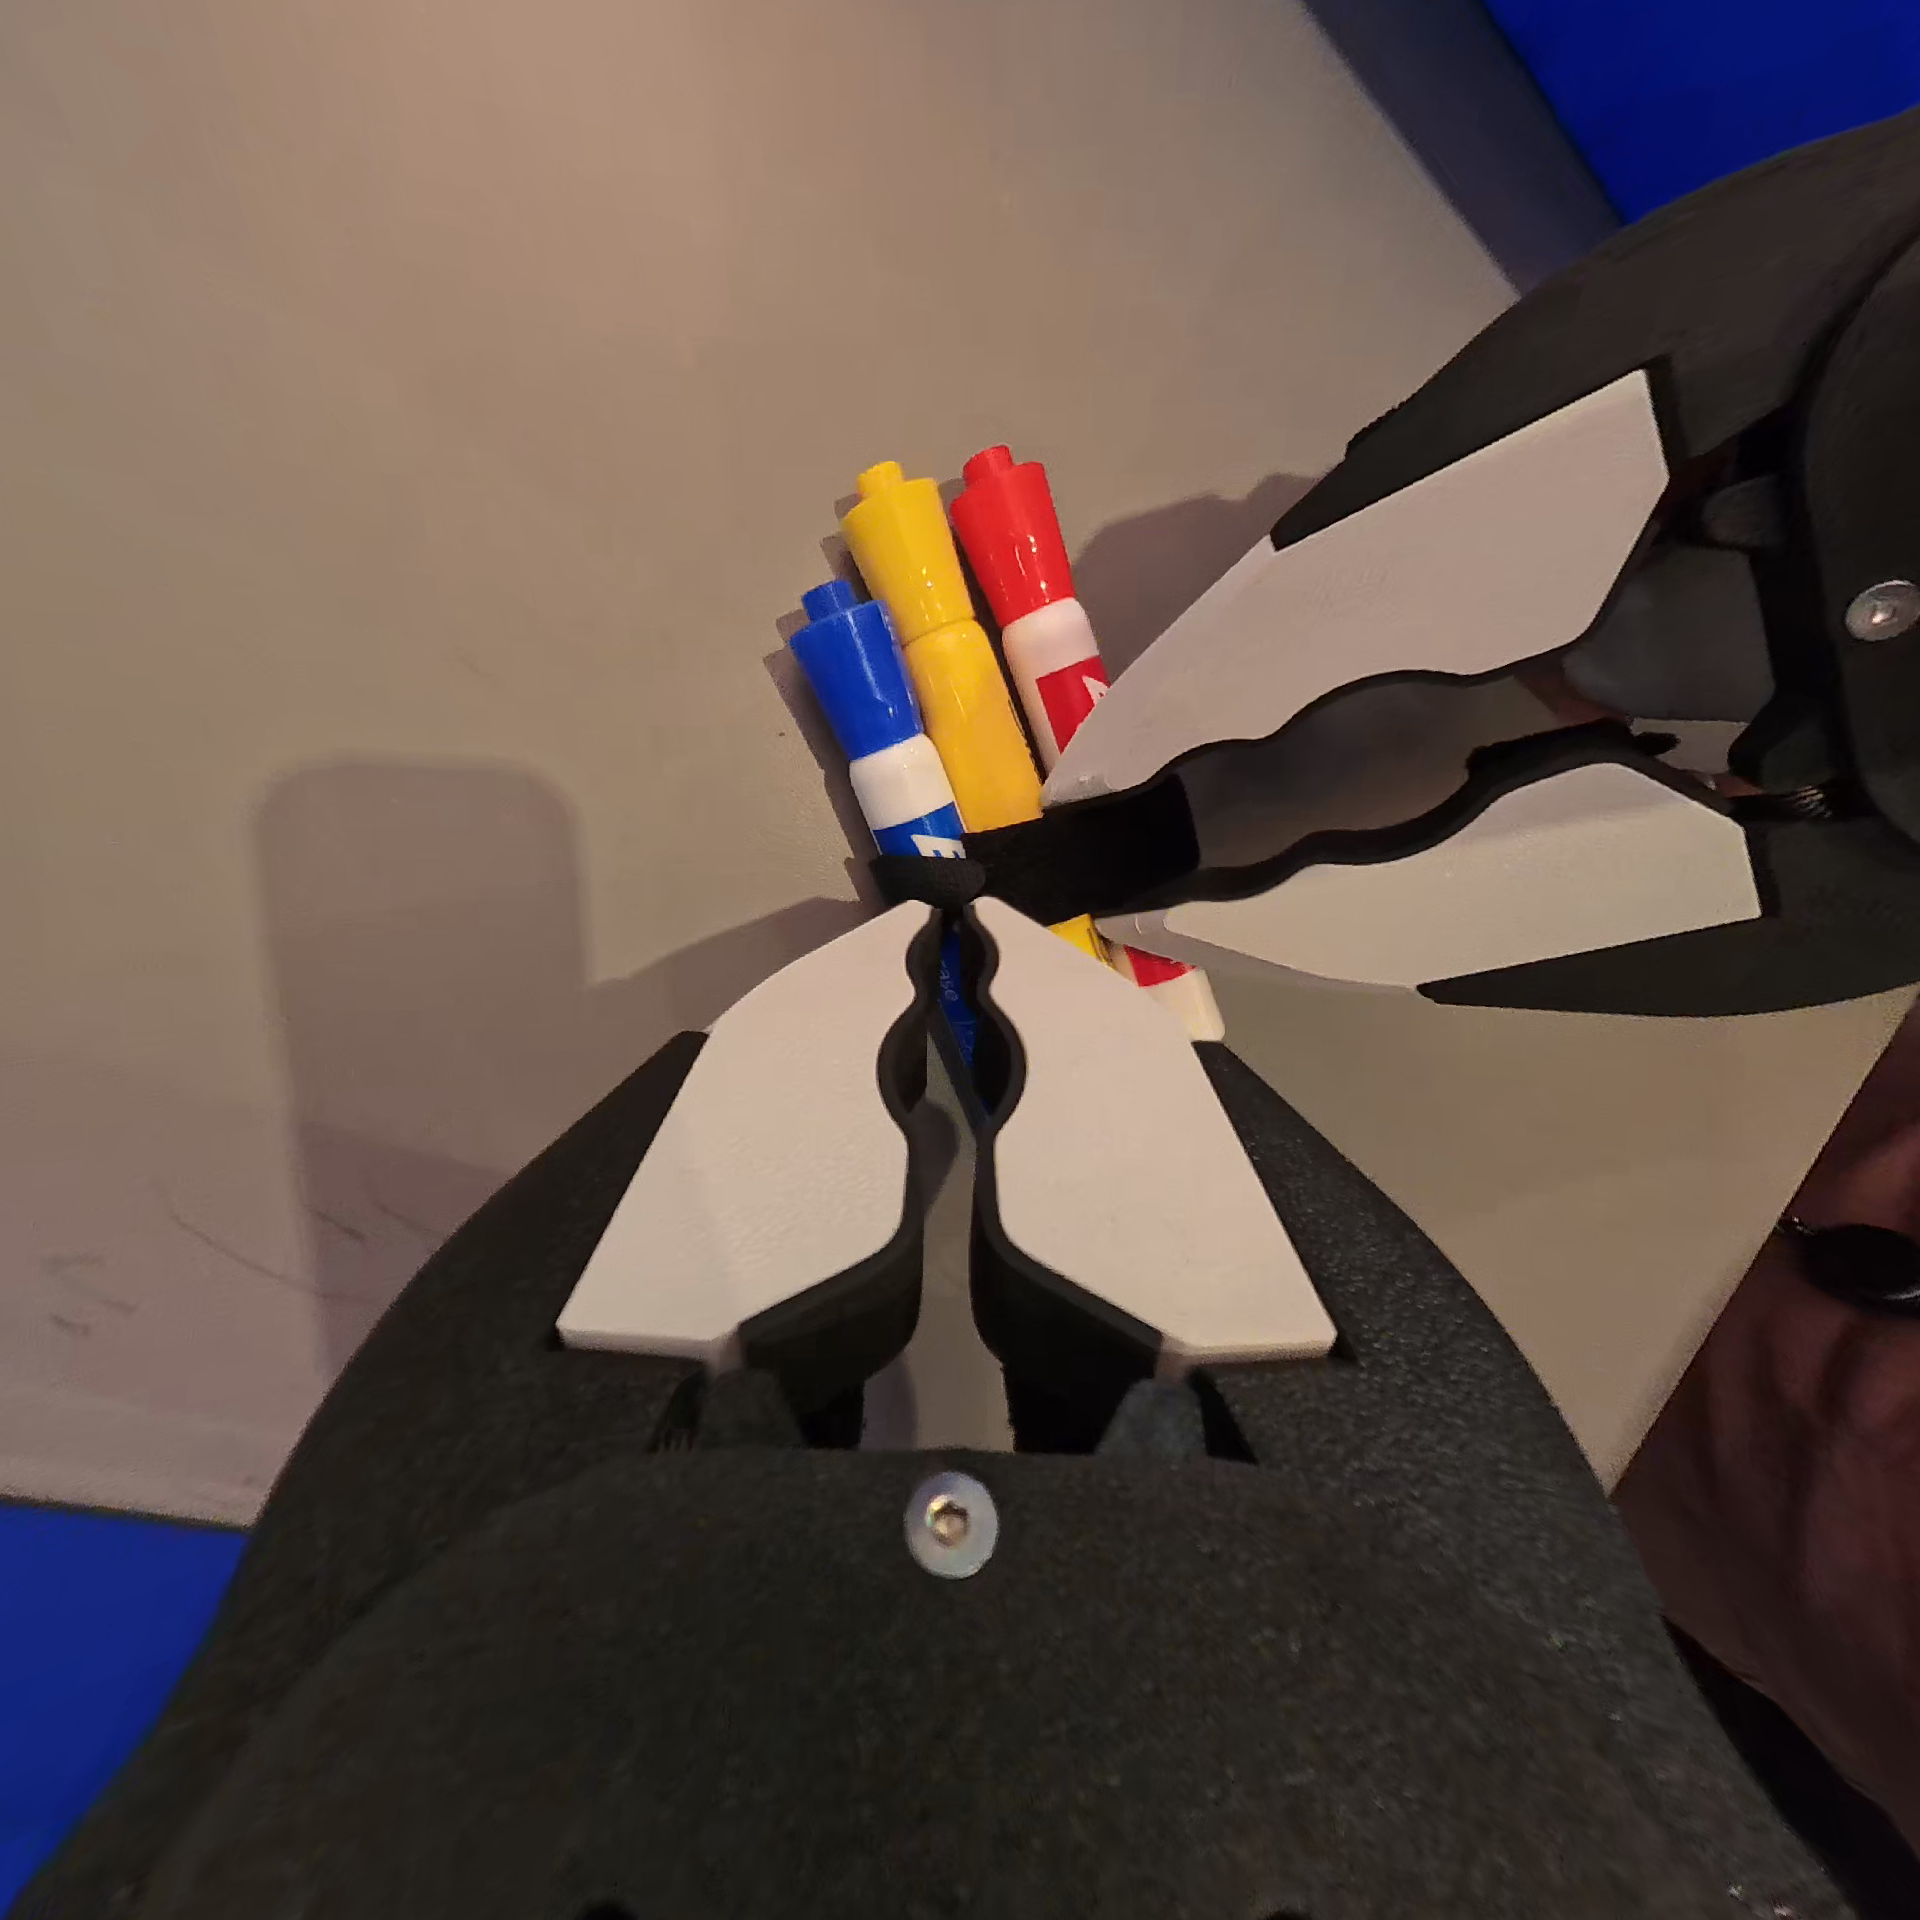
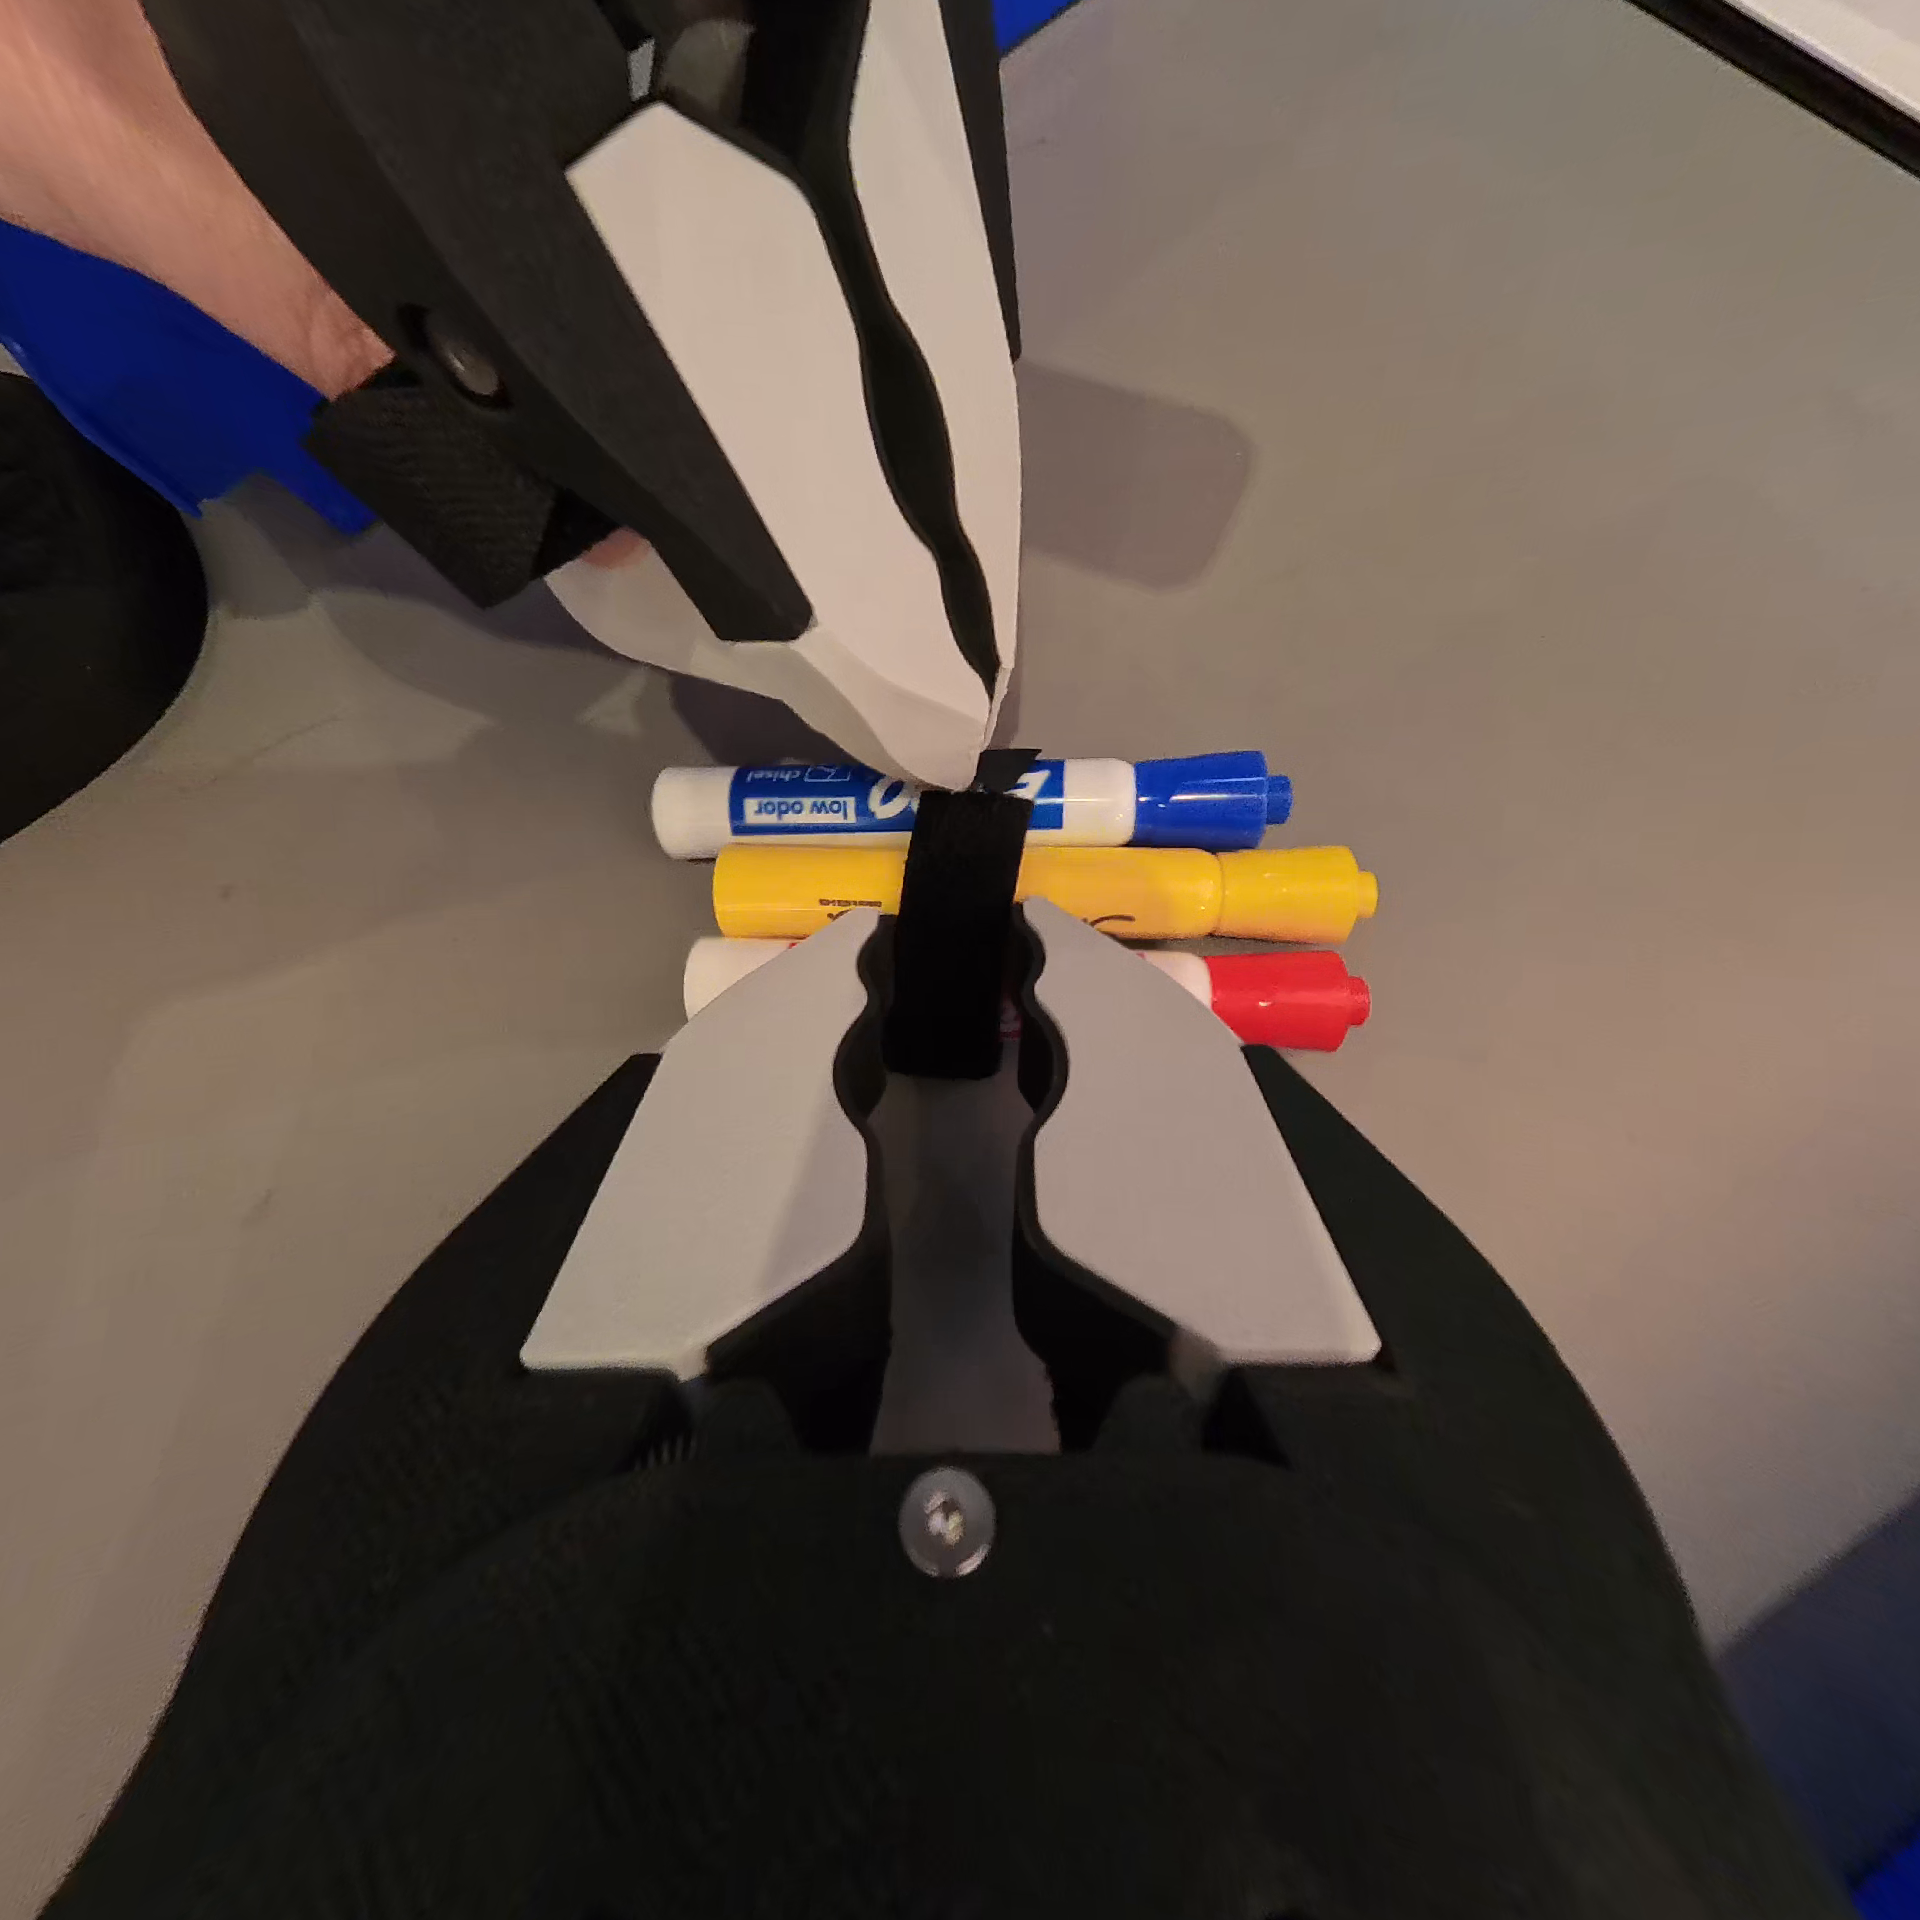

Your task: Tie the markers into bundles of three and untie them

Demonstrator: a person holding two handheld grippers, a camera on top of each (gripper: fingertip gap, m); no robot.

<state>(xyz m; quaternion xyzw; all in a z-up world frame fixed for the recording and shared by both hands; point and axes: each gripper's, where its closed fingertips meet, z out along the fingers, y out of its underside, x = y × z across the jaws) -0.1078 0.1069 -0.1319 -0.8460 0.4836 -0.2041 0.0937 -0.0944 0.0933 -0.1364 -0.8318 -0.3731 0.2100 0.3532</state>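
While the left claw [image 1: 948, 914] pinches the black strap [image 2: 951, 935], the right claw [image 2: 951, 920] straddles it, slightly spread.

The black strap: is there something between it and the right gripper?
Nothing visible stands between them. The black strap lies across the three markers, and its free end sits already between the open fingers of the right gripper. The left gripper pinches the strap's far end beside the blue marker.
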